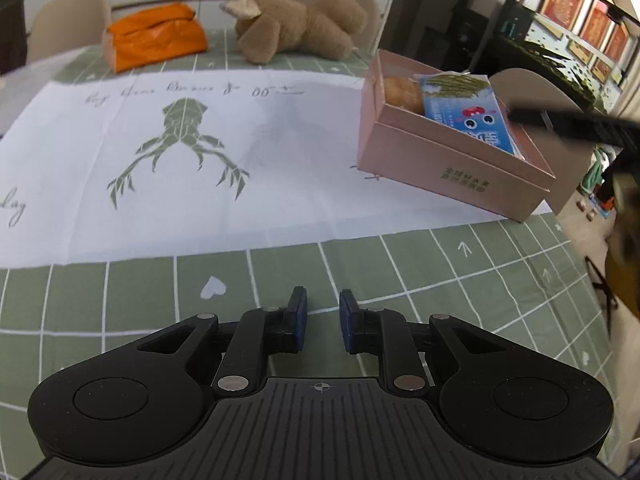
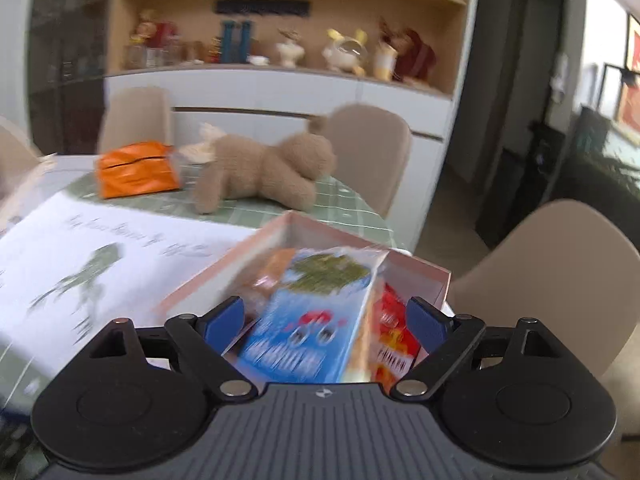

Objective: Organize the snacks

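A pink box (image 1: 452, 168) of snacks sits at the right end of a white printed sheet (image 1: 248, 184) on the green checked tablecloth (image 1: 420, 272), seen here from my left gripper (image 1: 323, 322), which hangs low over the cloth near the table's front edge. Its jaws stand a narrow gap apart with nothing between them. Inside the box a blue snack packet (image 1: 468, 114) leans against the far wall, with a tan, bun-like item (image 1: 402, 92) partly covered behind it; what that item is I cannot make out.

My right gripper (image 2: 325, 318) appears in the left view only as a blurred dark bar (image 1: 576, 124) cut off by the frame edge, reaching over the box's right rim. From its own camera the picture is smeared. Its jaws are spread wide, one blue pad (image 2: 224, 318) on each side of the box's contents, and the blue packet (image 2: 308, 320) fills the space between them. Whether either pad touches it I cannot tell. A red packet (image 2: 394, 344) lies beside the blue one, its lower part hidden by the gripper body, and an orange item (image 2: 276, 264) shows behind.

At the far end of the table lie an orange bag (image 1: 154, 38) and a brown plush toy (image 1: 300, 20), just beside each other.
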`<state>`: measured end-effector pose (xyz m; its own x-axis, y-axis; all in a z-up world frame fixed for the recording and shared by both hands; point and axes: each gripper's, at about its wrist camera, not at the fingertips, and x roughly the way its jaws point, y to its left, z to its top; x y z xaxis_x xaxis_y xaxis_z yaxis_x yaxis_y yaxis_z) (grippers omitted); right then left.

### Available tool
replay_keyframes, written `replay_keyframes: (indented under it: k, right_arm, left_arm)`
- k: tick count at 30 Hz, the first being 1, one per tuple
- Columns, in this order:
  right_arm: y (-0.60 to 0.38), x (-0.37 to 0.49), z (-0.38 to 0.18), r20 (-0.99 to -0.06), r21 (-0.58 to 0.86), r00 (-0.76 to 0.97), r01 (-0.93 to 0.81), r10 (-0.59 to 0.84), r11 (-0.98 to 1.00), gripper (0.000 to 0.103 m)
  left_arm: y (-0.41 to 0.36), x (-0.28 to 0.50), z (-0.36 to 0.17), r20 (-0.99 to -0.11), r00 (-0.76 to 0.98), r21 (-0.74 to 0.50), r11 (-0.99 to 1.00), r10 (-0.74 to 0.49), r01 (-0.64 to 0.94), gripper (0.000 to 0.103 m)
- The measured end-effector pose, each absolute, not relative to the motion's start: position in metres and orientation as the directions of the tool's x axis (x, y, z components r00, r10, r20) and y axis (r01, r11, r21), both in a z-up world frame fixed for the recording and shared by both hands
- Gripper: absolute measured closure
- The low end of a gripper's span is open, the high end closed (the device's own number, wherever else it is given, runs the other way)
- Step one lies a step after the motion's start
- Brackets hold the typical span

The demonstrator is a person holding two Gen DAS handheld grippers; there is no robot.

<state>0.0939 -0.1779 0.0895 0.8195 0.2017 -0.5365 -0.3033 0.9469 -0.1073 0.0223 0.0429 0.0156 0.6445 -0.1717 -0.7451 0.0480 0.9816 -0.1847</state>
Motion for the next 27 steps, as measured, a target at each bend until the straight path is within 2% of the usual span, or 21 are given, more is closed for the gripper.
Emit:
replay_keyframes:
  k: [2, 4, 7, 10, 12, 15, 18, 27]
  right_arm:
    - [-0.180, 0.062, 0.085, -0.556, -0.095, 0.797, -0.345, 0.237, 0.934, 0.013]
    - [-0.179, 0.042, 0.070, -0.614, -0.053, 0.745, -0.370, 0.262, 0.928, 0.013]
    - [-0.177, 0.029, 0.034, -0.690, -0.010, 0.685, -0.332, 0.233, 0.943, 0.013]
    - [-0.178, 0.029, 0.006, -0.745, 0.026, 0.642, -0.240, 0.179, 0.970, 0.012]
    - [-0.182, 0.023, 0.001, -0.720, 0.033, 0.676, -0.192, 0.157, 0.981, 0.011]
    - [-0.188, 0.025, -0.007, -0.704, 0.032, 0.700, -0.137, 0.120, 0.990, 0.001]
    - [-0.195, 0.025, -0.011, -0.692, 0.034, 0.717, -0.085, 0.084, 0.996, 0.000]
    - [-0.198, 0.016, -0.012, -0.639, 0.033, 0.763, -0.102, 0.099, 0.994, 0.000]
  left_arm:
    - [0.037, 0.024, 0.013, -0.725, 0.665, -0.180, 0.981, -0.179, 0.069, 0.083]
    - [0.029, 0.024, 0.010, -0.695, 0.695, -0.160, 0.982, -0.184, 0.100, 0.082]
    - [0.013, 0.021, 0.005, -0.658, 0.734, -0.088, 0.985, -0.169, 0.149, 0.079]
    - [0.002, 0.018, 0.001, -0.632, 0.755, -0.057, 0.982, -0.175, 0.180, 0.069]
    - [-0.003, 0.017, -0.001, -0.616, 0.769, -0.042, 0.982, -0.172, 0.186, 0.065]
    - [-0.014, 0.020, -0.003, -0.606, 0.781, -0.002, 0.982, -0.150, 0.187, 0.061]
    - [-0.018, 0.024, -0.004, -0.604, 0.784, -0.004, 0.983, -0.148, 0.183, 0.061]
    - [-0.023, 0.027, -0.006, -0.594, 0.795, -0.001, 0.988, -0.125, 0.154, 0.061]
